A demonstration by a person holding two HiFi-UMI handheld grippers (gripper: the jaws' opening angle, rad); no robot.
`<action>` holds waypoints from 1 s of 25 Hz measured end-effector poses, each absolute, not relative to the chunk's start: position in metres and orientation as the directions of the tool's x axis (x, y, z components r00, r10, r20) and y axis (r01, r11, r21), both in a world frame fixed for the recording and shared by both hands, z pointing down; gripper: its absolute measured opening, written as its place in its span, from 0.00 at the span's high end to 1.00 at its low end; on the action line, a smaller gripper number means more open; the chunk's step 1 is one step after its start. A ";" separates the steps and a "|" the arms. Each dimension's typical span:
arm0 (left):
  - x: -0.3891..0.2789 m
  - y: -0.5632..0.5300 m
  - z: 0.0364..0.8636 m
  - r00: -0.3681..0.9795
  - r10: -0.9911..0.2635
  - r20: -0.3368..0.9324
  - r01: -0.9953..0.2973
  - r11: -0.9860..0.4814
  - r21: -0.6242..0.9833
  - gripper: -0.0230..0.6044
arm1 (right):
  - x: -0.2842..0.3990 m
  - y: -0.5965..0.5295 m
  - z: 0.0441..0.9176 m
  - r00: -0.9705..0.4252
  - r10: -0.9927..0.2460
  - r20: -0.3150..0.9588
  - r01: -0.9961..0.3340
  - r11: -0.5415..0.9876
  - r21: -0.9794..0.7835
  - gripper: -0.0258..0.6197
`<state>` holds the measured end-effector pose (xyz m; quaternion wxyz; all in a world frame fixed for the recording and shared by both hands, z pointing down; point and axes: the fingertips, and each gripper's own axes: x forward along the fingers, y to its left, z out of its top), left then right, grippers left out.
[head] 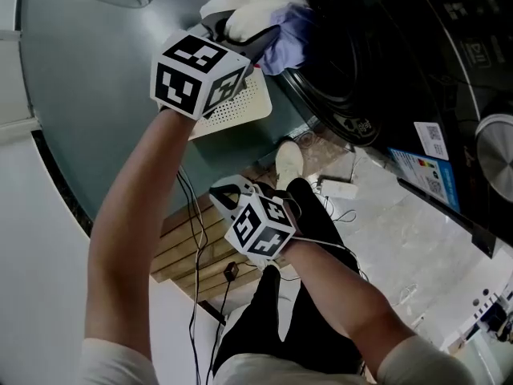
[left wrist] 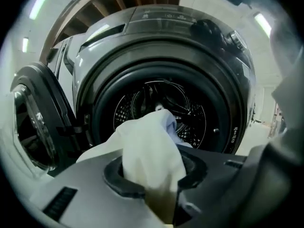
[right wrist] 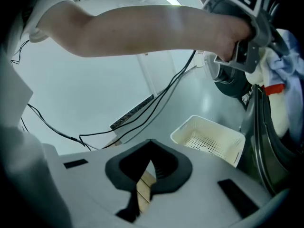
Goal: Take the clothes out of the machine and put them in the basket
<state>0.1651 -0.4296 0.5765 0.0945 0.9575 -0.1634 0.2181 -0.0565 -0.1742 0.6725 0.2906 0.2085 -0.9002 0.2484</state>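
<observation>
**Garment pinched at the drum mouth**

Your left gripper [left wrist: 153, 182] is clamped on a white garment [left wrist: 147, 144] at the machine [left wrist: 166, 70] opening, seemingly so it lifts clear; your right gripper [right wrist: 149, 144] hangs closed and empty, probably leaving the basket [right wrist: 233, 156] on the floor unobstructed.

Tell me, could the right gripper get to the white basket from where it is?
Probably yes: the basket sits on the floor ahead of the right gripper, with nothing in between.

I find no text I can read: the stickers [head: 430, 140] on the washing machine [head: 377, 46] and its control panel [head: 473, 50] print are too small and blurred.
</observation>
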 end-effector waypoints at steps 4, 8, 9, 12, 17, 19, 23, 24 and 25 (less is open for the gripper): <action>0.150 -0.430 0.553 0.857 -0.291 0.425 -0.365 -0.925 0.104 0.77 | -0.064 -0.174 0.670 -0.746 -0.235 0.623 -0.518 0.792 -0.322 0.95; 0.139 -0.428 0.525 0.868 -0.304 0.393 -0.371 -0.923 0.104 0.77 | -0.067 -0.172 0.671 -0.744 -0.227 0.628 -0.513 0.796 -0.320 0.95; 0.137 -0.427 0.518 0.870 -0.307 0.385 -0.370 -0.924 0.099 0.77 | -0.067 -0.171 0.672 -0.743 -0.229 0.629 -0.515 0.795 -0.320 0.95; 0.131 -0.425 0.497 0.877 -0.313 0.364 -0.365 -0.928 0.081 0.77 | -0.069 -0.171 0.672 -0.741 -0.229 0.631 -0.516 0.796 -0.317 0.95; 0.118 -0.423 0.466 0.886 -0.319 0.337 -0.360 -0.931 0.064 0.77 | -0.071 -0.168 0.673 -0.740 -0.226 0.634 -0.511 0.801 -0.310 0.95; 0.112 -0.421 0.454 0.888 -0.322 0.327 -0.359 -0.932 0.055 0.77 | -0.074 -0.165 0.673 -0.742 -0.221 0.633 -0.507 0.803 -0.314 0.95; 0.098 -0.420 0.431 0.886 -0.342 0.314 -0.378 -0.924 0.060 0.77 | -0.081 -0.162 0.671 -0.748 -0.211 0.629 -0.492 0.812 -0.312 0.95; 0.094 -0.420 0.426 0.884 -0.348 0.312 -0.384 -0.921 0.060 0.77 | -0.082 -0.162 0.671 -0.748 -0.210 0.629 -0.489 0.815 -0.310 0.95; 0.091 -0.420 0.420 0.885 -0.353 0.304 -0.387 -0.920 0.060 0.77 | -0.083 -0.162 0.671 -0.749 -0.209 0.629 -0.488 0.817 -0.309 0.95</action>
